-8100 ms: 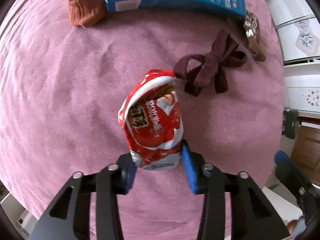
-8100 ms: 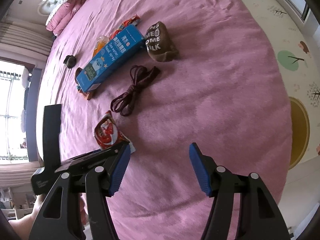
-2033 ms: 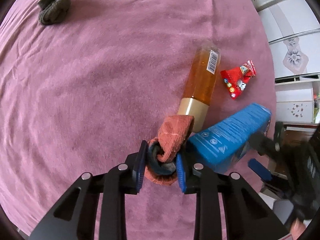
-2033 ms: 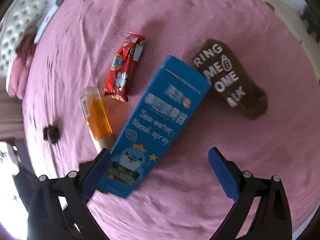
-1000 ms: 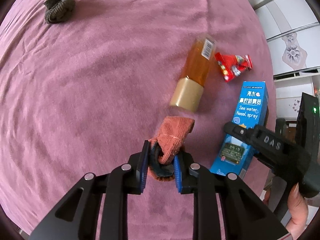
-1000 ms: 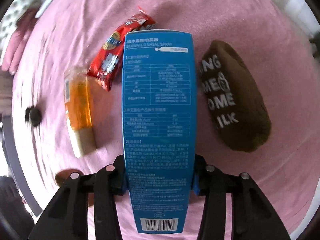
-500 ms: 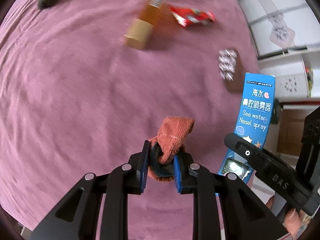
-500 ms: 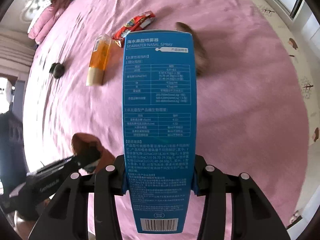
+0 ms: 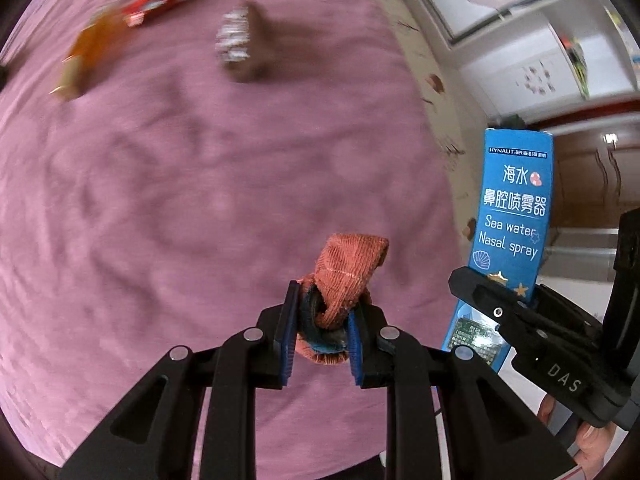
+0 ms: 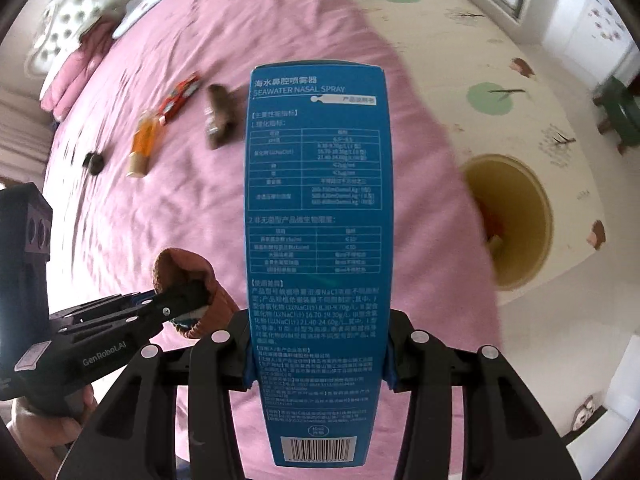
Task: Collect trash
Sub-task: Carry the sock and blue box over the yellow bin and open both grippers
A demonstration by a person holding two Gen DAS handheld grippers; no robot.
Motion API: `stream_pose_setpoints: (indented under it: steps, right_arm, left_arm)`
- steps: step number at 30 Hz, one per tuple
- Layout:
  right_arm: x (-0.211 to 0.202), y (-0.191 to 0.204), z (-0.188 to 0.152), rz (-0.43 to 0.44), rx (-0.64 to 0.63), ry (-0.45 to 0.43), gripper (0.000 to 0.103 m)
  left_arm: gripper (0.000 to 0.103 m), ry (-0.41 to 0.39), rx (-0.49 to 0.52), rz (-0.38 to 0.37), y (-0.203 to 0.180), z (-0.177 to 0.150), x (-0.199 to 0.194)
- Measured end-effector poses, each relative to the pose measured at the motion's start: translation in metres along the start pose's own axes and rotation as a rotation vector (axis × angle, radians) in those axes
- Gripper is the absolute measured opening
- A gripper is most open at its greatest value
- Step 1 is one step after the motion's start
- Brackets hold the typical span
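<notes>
My left gripper (image 9: pixel 322 334) is shut on a rolled orange sock (image 9: pixel 344 276) and holds it above the pink bedspread (image 9: pixel 180 184). My right gripper (image 10: pixel 318 354) is shut on a tall blue nasal spray box (image 10: pixel 316 208), held upright; the box also shows in the left wrist view (image 9: pixel 510 220). An orange bottle (image 10: pixel 144 144), a red snack wrapper (image 10: pixel 182 94) and a brown sock (image 10: pixel 219 118) lie far back on the bed. The sock in the left gripper also shows in the right wrist view (image 10: pixel 188 276).
A yellow round bin (image 10: pixel 516 216) stands on the floor to the right of the bed edge, with some items inside. A small dark lump (image 10: pixel 94 162) lies on the bed at left. Pillows (image 10: pixel 72 20) are at the head. White cabinets (image 9: pixel 520 40) stand beyond the bed.
Both grippers have swung right toward the bed edge with their loads. The bottle, wrapper and brown sock have drifted farther away, and the yellow bin has come into view.
</notes>
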State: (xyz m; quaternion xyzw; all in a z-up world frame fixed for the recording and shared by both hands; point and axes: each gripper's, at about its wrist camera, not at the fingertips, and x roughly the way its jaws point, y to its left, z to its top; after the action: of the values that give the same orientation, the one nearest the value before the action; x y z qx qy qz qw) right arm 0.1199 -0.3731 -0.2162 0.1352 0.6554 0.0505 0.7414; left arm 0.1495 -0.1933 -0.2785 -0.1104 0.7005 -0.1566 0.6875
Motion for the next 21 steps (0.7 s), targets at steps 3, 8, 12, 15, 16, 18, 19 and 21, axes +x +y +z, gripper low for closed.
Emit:
stream_pose_setpoints:
  steps: [3,8,12,15,16,18,19,21]
  right_arm:
    - [-0.014,-0.036,-0.006,-0.013,0.043,-0.015,0.044]
    - [-0.035,-0.092,-0.009,-0.029,0.112,-0.045,0.044]
    - [-0.049,-0.138,-0.008,-0.038,0.168,-0.067,0.044]
    - [-0.054,-0.165,-0.004,-0.05,0.199,-0.075,0.044]
    - [-0.055,-0.173,-0.003,-0.053,0.209,-0.077,0.044]
    - [-0.055,-0.191,0.0,-0.053,0.23,-0.079,0.044]
    - [-0.054,-0.2,0.001,-0.056,0.242,-0.078,0.044]
    - [-0.053,-0.214,0.004,-0.055,0.256,-0.078,0.044]
  left_arm:
    - [0.021,0.019,0.049,-0.003,-0.039,-0.001,0.012]
    - [0.021,0.04,0.139,0.003,-0.098,0.008,0.031]
    - [0.021,0.057,0.199,0.005,-0.138,0.018,0.049]
    - [0.021,0.069,0.236,0.003,-0.163,0.026,0.061]
    - [0.022,0.073,0.248,0.002,-0.172,0.029,0.065]
    - [0.021,0.081,0.274,0.004,-0.187,0.036,0.075]
    - [0.021,0.085,0.284,0.006,-0.193,0.039,0.08]
    - [0.022,0.095,0.3,0.008,-0.206,0.046,0.09]
